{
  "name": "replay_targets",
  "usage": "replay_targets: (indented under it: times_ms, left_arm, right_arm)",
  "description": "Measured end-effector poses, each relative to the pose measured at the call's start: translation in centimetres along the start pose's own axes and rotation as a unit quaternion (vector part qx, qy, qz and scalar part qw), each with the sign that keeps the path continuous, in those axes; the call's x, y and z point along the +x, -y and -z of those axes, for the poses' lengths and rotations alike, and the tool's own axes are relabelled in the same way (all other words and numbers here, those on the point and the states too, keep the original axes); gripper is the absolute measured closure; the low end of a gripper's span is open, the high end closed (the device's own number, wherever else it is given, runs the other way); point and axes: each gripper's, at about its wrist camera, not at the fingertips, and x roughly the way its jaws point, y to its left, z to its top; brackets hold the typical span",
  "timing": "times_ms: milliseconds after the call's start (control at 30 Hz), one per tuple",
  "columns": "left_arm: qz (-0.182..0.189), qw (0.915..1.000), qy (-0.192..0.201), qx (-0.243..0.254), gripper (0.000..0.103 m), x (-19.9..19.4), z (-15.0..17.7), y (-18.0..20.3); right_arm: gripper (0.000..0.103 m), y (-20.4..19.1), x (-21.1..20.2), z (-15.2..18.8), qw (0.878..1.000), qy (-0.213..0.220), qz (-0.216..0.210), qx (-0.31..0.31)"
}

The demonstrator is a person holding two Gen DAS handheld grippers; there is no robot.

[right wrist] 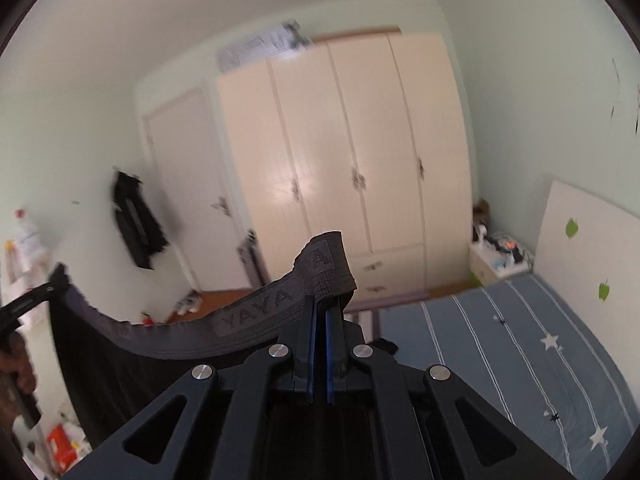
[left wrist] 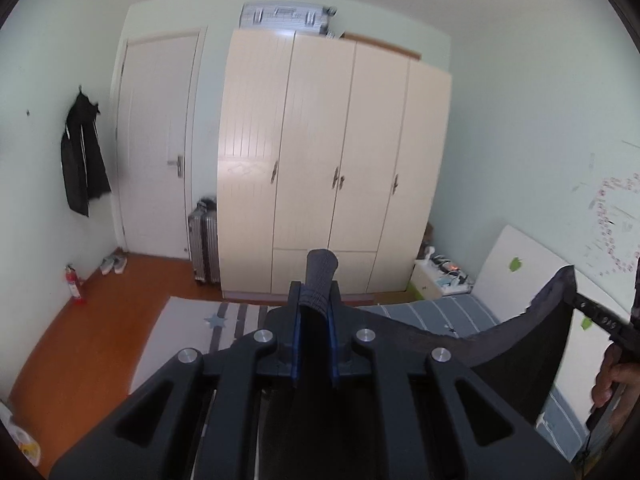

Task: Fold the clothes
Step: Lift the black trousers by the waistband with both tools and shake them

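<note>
A dark garment point(left wrist: 516, 344) with a grey elastic waistband hangs in the air, stretched between both grippers above the bed. My left gripper point(left wrist: 316, 294) is shut on one end of the waistband point(left wrist: 322, 276), which sticks up past the fingers. My right gripper point(right wrist: 322, 302) is shut on the other end of the waistband point(right wrist: 260, 312), which bears woven letters. The dark cloth point(right wrist: 104, 376) sags below the band. Each view shows the other gripper at its edge: the right gripper point(left wrist: 576, 292) with a hand point(left wrist: 612, 376), the left gripper point(right wrist: 58, 276) with a hand point(right wrist: 18, 364).
A bed point(right wrist: 520, 360) with a blue-grey striped, starred sheet lies below and to the right. A cream wardrobe point(left wrist: 332, 160) stands ahead, with a door point(left wrist: 156, 152) and a suitcase point(left wrist: 204, 244) to its left. Dark clothes point(left wrist: 82, 160) hang on the wall. A white nightstand point(right wrist: 496, 264) stands by the bed.
</note>
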Motion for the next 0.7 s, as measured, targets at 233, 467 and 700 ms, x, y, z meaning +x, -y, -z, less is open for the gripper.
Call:
replay_targets:
  times_ms: [233,467,700]
  left_arm:
    - [-0.028,0.9982,0.039,0.035,0.095,6.9,-11.4,3.3]
    - [-0.01,0.9879,0.144,0.057,0.095,-2.9,-20.7,4.6]
    - [0.026,0.9928,0.11,0.041,0.095,-8.7,-7.1,2.4]
  right_arm:
    - [0.101,-0.3,9.9,-10.8,0.998,0.051,0.035,-0.005]
    - [0.101,-0.8,1.0,-20.8,0.98,0.199,0.013,-0.012]
    - [0.101,0.8,-4.7,-10.0,0.982,0.179,0.001,-0.066]
